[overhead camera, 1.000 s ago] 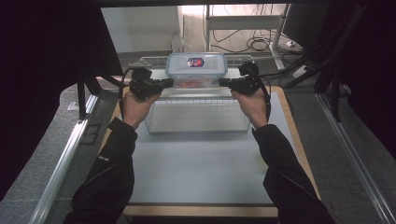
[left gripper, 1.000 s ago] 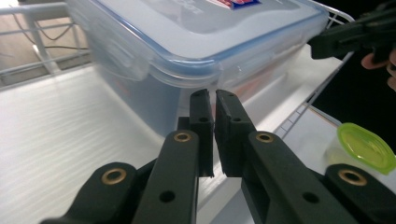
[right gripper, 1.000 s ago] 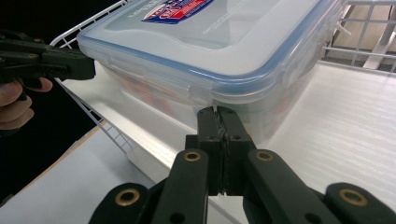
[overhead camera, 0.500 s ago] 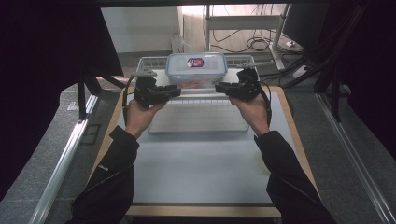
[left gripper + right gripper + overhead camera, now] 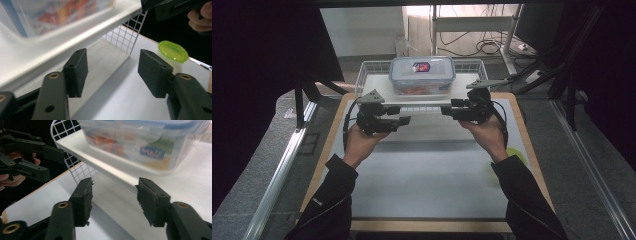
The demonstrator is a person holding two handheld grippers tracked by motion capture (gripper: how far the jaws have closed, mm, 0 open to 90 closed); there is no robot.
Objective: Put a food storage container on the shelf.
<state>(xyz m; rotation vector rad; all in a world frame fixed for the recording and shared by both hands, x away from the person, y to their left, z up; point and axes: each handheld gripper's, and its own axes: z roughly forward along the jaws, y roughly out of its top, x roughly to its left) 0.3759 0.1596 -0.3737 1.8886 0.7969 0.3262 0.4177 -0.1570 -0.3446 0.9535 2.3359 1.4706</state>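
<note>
Both grippers sit level over the table [image 5: 427, 190], just in front of the wire rack [image 5: 362, 80] at the far end, pointing inward at each other w/ a wide gap between them. Left gripper [image 5: 404, 115] is in the person's left hand [image 5: 359, 142], grey three-cornered plate on top; its jaws have just been opening and stand apart now, nothing between the pads, which the left gripper view confirms: pads [image 5: 76, 71] spread, only white tabletop and the rack's shelf edge beyond them. Right gripper [image 5: 446, 111] in the right hand [image 5: 484, 132] is the same story: jaws have just been opening, gap clear, nothing held; its pads [image 5: 83, 200] look frayed at the edges in the right gripper view. The food container [image 5: 422, 75], clear plastic w/ a blue-rimmed lid and a red label on top, rests on the rack's white shelf [image 5: 377, 90], roughly centred, touched by neither gripper. In the right gripper view the container [image 5: 140, 145] shows coloured contents and a blue sticker on its side, close ahead and above the jaws. A small tub w/ a lime-green lid [image 5: 173, 51] stands on the table near the right edge, well apart from the rack; in the high view it peeks out beside the right forearm [image 5: 515, 154]. Dark sleeves come in from the bottom.
</note>
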